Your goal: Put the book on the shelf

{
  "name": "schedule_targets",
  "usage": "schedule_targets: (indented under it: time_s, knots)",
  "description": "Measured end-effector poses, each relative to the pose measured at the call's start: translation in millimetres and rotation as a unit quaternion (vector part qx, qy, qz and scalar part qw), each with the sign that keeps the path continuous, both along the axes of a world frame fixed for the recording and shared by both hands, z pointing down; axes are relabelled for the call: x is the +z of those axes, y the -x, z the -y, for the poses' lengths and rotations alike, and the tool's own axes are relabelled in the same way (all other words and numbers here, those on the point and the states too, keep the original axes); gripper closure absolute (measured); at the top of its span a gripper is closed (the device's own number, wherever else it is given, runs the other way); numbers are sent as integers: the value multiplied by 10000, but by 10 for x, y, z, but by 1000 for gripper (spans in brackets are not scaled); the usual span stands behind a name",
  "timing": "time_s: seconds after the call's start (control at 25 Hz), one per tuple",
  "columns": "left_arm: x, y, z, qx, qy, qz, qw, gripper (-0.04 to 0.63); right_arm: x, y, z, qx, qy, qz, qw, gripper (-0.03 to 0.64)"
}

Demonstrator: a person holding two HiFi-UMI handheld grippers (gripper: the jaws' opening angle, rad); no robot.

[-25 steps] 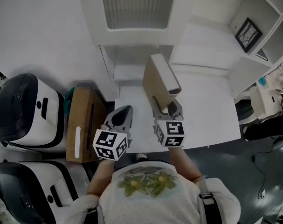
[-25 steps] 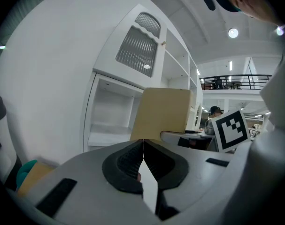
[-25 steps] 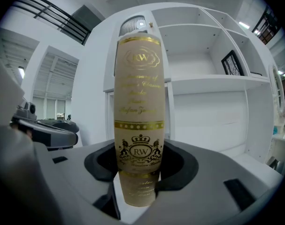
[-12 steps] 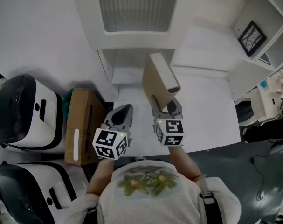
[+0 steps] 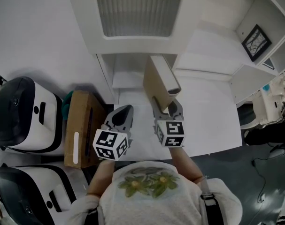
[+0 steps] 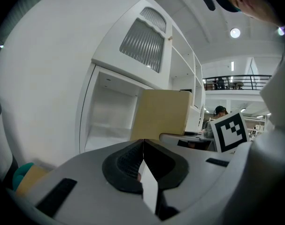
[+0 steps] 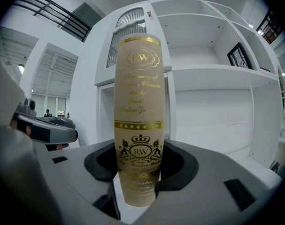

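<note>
Book (image 5: 161, 81), tan cover, cream spine with gold "RW" crest, is clamped at its lower end in the right tool (image 5: 166, 108). In the right gripper view both pads press the spine's sides (image 7: 137, 125), and the book stands upright along the jaws. In the head view it is held above the white worktop (image 5: 208, 111), with its far end up by the front edge of the shelf (image 5: 126, 71), just right of the open lower compartment. It is not inside any compartment.

Left tool (image 5: 119, 118) sits just beside the right one, to its left, over the worktop's near-left corner. In the left gripper view its jaws are closed together (image 6: 143, 168) with nothing between them. The book's tan cover (image 6: 161, 114) shows beyond them, in front of the shelf opening.

A marker cube (image 5: 171, 133) sits on the right tool and another (image 5: 110, 144) on the left.

A cardboard box (image 5: 83, 125) lies left of the worktop, with teal stuff at its far end. Two white-and-black cases (image 5: 20, 107) are further left. A framed picture (image 5: 256, 41) stands in an upper right shelf compartment.
</note>
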State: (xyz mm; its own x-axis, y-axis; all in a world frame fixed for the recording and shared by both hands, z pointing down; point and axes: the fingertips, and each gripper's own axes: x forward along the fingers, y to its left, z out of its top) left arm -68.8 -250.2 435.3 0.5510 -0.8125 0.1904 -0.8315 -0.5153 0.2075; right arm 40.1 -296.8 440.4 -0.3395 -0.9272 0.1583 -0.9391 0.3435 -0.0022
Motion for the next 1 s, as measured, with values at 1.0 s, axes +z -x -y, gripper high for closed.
schedule_targets:
  time_s: [1.0]
  knots:
    - [36,2,282,-86,33,3,10000,566,-13,104,303,-143,-81,-72,9998,397]
